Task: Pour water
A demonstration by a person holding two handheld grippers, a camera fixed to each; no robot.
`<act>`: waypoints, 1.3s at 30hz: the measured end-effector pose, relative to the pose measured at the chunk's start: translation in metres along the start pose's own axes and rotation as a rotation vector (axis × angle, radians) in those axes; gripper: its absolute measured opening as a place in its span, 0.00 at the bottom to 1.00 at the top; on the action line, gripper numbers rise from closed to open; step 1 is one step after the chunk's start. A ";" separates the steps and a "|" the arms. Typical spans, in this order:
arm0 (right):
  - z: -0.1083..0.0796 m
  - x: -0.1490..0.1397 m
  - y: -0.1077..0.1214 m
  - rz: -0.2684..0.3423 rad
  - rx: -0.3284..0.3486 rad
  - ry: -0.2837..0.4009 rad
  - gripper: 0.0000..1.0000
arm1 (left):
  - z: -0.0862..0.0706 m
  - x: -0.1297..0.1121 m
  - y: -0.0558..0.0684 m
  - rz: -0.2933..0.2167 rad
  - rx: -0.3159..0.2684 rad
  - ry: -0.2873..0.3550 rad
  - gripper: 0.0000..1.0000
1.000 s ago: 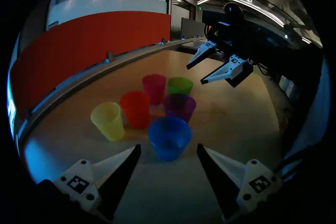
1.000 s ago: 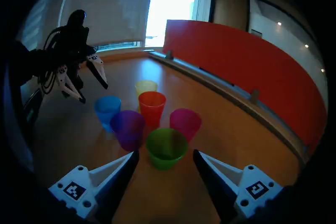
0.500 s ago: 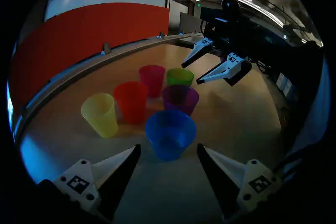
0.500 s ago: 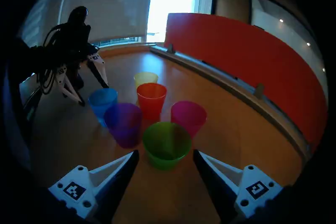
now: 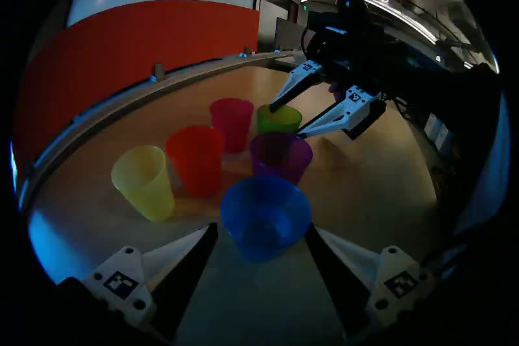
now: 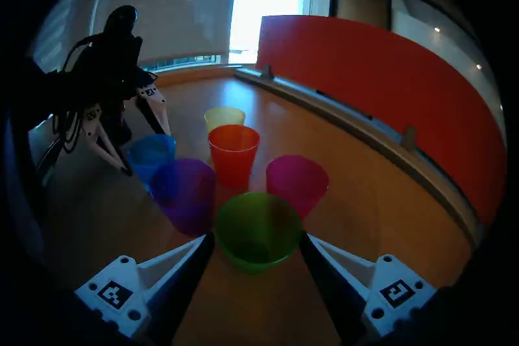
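Several coloured plastic cups stand in a tight cluster on a wooden table (image 5: 370, 171). In the left gripper view the blue cup (image 5: 265, 216) is nearest, its sides level with the tips of my open left gripper (image 5: 259, 230). Behind it stand the purple cup (image 5: 280, 154), green cup (image 5: 279, 119), magenta cup (image 5: 231, 122), red cup (image 5: 196, 158) and yellow cup (image 5: 143, 180). My right gripper (image 5: 286, 122) is open astride the green cup. In the right gripper view the green cup (image 6: 257, 229) sits between the open fingers of the right gripper (image 6: 256, 239). Farther off, the left gripper (image 6: 147, 151) flanks the blue cup (image 6: 150, 154).
A red partition (image 5: 130, 41) with a raised rail (image 5: 156, 83) runs along the table's far side. A bright window (image 6: 269, 8) lies beyond the table end. The person's dark arm (image 6: 97, 80) holds the left gripper. Bare tabletop (image 6: 363, 216) lies around the cluster.
Both grippers have moved forward toward the cluster. The blue cup now lies between the left fingertips and the green cup between the right fingertips. The cups have not moved.
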State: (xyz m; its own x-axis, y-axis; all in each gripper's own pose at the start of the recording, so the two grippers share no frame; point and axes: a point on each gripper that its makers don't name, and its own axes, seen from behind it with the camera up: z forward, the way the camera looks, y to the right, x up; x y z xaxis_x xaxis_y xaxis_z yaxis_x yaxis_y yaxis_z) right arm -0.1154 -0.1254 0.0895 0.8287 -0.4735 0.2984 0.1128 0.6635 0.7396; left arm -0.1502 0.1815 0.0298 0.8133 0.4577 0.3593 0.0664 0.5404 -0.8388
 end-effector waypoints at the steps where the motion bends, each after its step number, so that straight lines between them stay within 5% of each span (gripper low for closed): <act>1: 0.001 0.000 0.000 0.001 0.000 0.000 1.00 | 0.002 0.000 0.000 0.001 -0.001 0.000 0.99; 21: 0.014 0.000 0.002 0.012 0.004 0.009 0.99 | 0.019 0.007 0.001 0.001 -0.006 0.013 0.99; 29: 0.015 0.000 0.003 0.023 0.007 0.008 0.93 | 0.020 0.009 0.002 -0.001 -0.014 0.026 0.87; 39: 0.011 0.002 0.002 0.044 0.018 0.015 0.92 | 0.017 0.008 0.002 -0.029 -0.015 0.025 0.87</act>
State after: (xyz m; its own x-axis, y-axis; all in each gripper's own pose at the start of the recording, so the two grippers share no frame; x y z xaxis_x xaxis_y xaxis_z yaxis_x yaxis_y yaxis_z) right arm -0.1198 -0.1318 0.0983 0.8407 -0.4354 0.3219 0.0666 0.6731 0.7365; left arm -0.1530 0.1979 0.0382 0.8250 0.4243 0.3732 0.0984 0.5425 -0.8343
